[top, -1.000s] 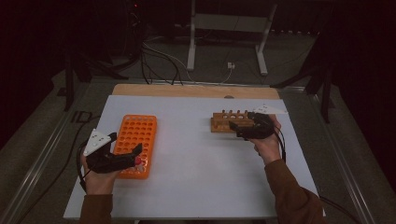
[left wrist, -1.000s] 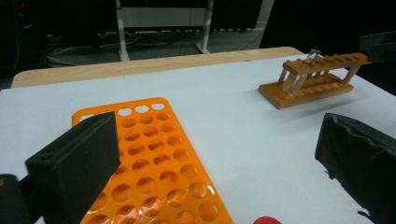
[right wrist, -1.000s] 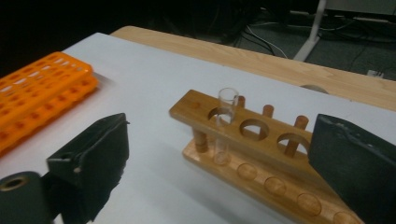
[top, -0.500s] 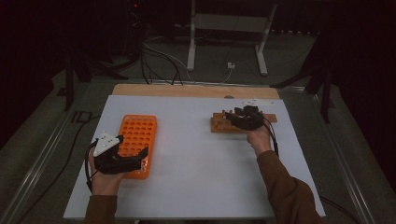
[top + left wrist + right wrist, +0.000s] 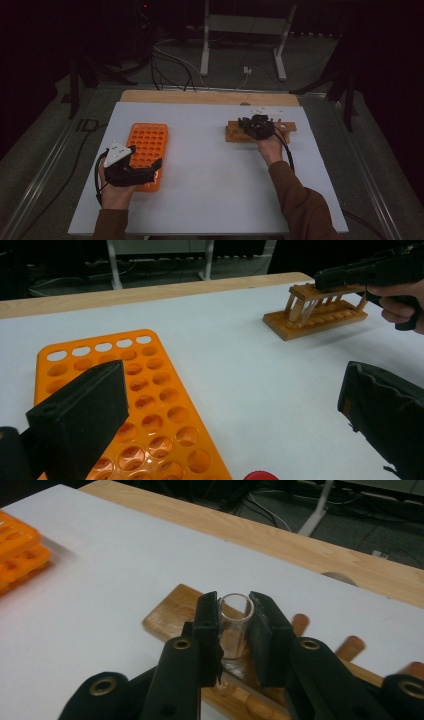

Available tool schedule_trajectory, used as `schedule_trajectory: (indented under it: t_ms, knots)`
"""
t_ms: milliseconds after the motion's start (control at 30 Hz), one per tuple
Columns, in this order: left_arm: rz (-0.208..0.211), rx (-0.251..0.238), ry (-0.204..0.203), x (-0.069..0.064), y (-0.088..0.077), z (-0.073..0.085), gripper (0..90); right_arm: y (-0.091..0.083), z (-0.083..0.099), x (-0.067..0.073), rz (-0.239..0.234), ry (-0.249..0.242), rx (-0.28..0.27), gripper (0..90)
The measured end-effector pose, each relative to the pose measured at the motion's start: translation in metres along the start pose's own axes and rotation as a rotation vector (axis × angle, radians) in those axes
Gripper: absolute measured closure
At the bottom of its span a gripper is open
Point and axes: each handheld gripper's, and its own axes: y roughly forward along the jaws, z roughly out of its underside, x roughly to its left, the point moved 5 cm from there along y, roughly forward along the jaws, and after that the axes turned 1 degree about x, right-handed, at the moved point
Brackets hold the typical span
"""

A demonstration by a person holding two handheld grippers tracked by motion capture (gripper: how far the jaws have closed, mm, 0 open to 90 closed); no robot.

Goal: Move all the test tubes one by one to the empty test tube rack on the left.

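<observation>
A clear glass tube (image 5: 234, 625) stands upright in the wooden rack (image 5: 170, 612) at the right of the white table. My right gripper (image 5: 235, 605) has just been closing, and its jaws now press both sides of the tube's upper end. From above, the right gripper (image 5: 252, 124) hovers over the wooden rack (image 5: 235, 134). My left gripper (image 5: 156, 172) is open beside the near end of the orange tube rack (image 5: 147, 145), nothing between its jaws. In its own view the left gripper (image 5: 235, 375) looks across the orange rack (image 5: 150, 405) toward the wooden rack (image 5: 320, 320).
A red cap (image 5: 260, 475) peeks in at the bottom edge of the left gripper view. A wooden board edge (image 5: 210, 96) runs along the far side of the white table (image 5: 200, 165). Cables and a metal stand (image 5: 245, 40) lie beyond it.
The right hand moved away from me and left over the wooden rack, and its jaws closed on the tube. The left hand stayed by the orange rack.
</observation>
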Motion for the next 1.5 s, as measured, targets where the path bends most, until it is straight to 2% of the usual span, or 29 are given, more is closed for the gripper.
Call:
schedule_trajectory:
  t_ms: [200,367,733,1000,1200,1367,1500]
  knots:
    - [0.005,0.005,0.001,-0.002,0.0,0.0,0.4,0.001,0.0,0.003,0.015,-0.003,-0.012,76.2]
    - [0.012,0.003,0.002,-0.003,0.001,-0.002,0.4,-0.006,-0.006,0.003,0.015,-0.002,-0.039,76.3]
    - [0.034,0.005,0.009,-0.013,0.008,-0.006,0.4,-0.032,-0.025,-0.003,0.007,0.008,-0.104,76.3]
    - [0.062,0.016,0.022,-0.027,0.017,-0.006,0.4,-0.056,-0.042,-0.003,-0.003,-0.015,-0.154,76.3]
    - [0.085,0.021,0.043,-0.041,0.027,-0.008,0.5,-0.07,-0.042,0.003,-0.046,-0.029,-0.154,76.2]
    - [0.105,0.013,0.056,-0.054,0.034,-0.011,0.5,-0.075,-0.036,0.011,-0.116,-0.018,-0.141,76.2]
    - [0.125,0.009,0.068,-0.065,0.04,-0.011,0.9,-0.078,-0.03,0.024,-0.168,-0.032,-0.12,76.2]
